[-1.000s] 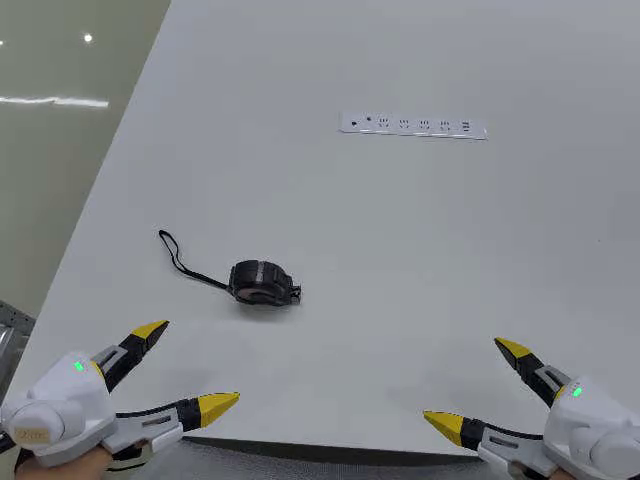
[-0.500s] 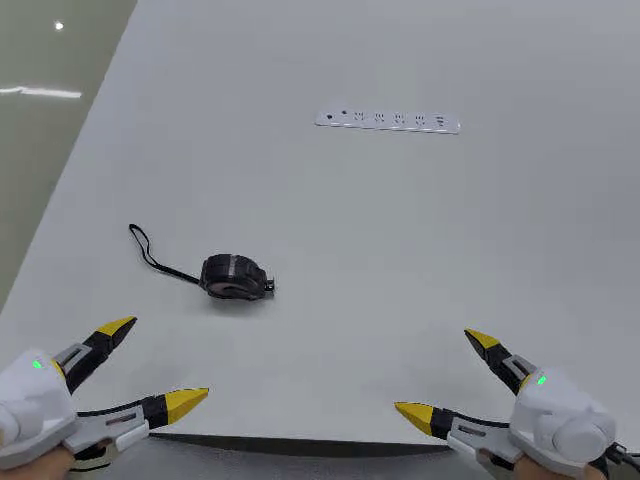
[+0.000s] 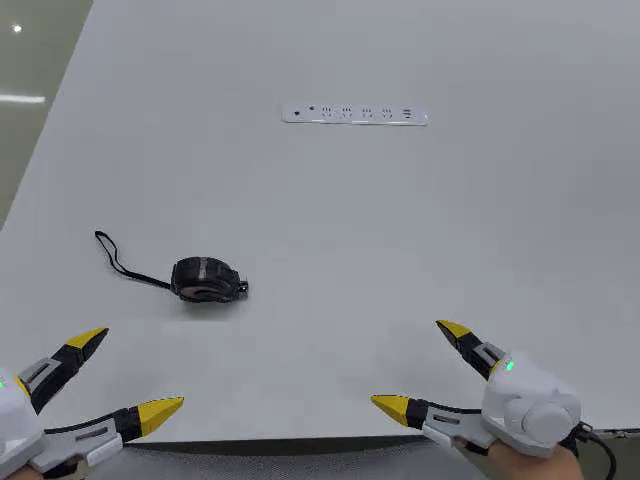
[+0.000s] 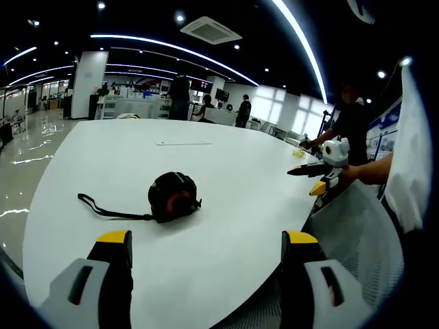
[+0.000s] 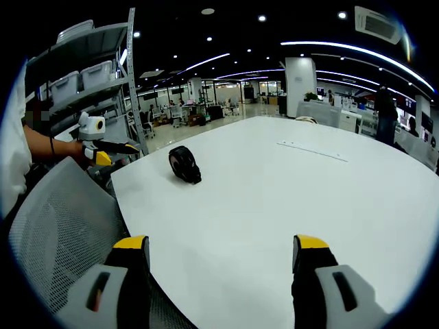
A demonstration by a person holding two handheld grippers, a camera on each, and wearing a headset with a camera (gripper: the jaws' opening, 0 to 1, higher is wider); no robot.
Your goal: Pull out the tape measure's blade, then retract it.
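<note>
A black tape measure (image 3: 207,280) lies on the white table (image 3: 350,220), its black wrist strap (image 3: 118,258) trailing to the left. It also lies ahead of the left gripper (image 4: 207,241) as the tape measure (image 4: 173,197), and far off to the left as the tape measure (image 5: 184,164) in the right gripper view. My left gripper (image 3: 128,378) hovers open at the table's near edge, short of the tape measure. At the lower right my right gripper (image 3: 423,368) is open too, well apart from it. Both hold nothing.
A white power strip (image 3: 355,115) lies flat at the far middle of the table. A mesh chair back (image 5: 62,233) stands at the near edge. People stand in the background beyond the table in the left gripper view.
The whole head view has shifted left and slightly down, so the camera moved. The tape measure lies as before. Both grippers stay open at the near edge.
</note>
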